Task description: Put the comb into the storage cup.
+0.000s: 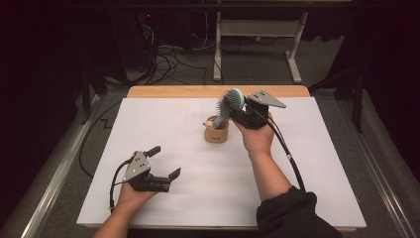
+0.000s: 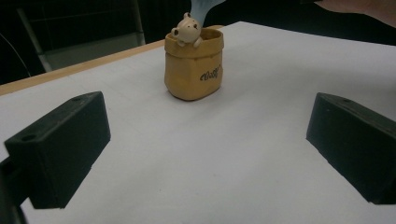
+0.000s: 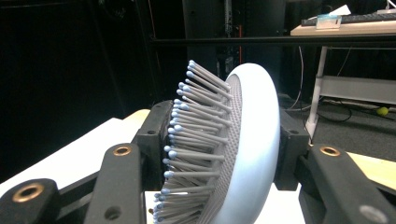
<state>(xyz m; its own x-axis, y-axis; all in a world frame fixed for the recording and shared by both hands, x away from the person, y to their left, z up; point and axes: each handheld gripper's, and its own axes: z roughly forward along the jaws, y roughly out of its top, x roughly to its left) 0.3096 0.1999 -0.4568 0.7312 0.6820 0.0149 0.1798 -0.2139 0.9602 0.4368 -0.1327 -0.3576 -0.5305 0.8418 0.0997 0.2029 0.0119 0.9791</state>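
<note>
A pale blue hairbrush (image 1: pixel 234 100) stands tilted with its handle down in a small tan pouch-shaped cup (image 1: pixel 217 130) at the middle back of the white mat. My right gripper (image 1: pixel 236 108) is at the brush head. In the right gripper view the hairbrush (image 3: pixel 247 140) sits between the jaws, its bristle tips against one pad and its rounded back against the other. My left gripper (image 1: pixel 166 161) rests at the front left of the mat, open, with nothing between its jaws. In the left gripper view, the cup (image 2: pixel 194 65) with a little bear figure (image 2: pixel 187 30) on its rim stands beyond my left gripper (image 2: pixel 205 144).
The white mat (image 1: pixel 297 163) covers a wooden table whose edge (image 1: pixel 163 91) shows at the back. Beyond it are a white desk frame (image 1: pixel 257 29) and loose cables (image 1: pixel 168 59) on the floor. A metal rail (image 1: pixel 54 178) runs along the left.
</note>
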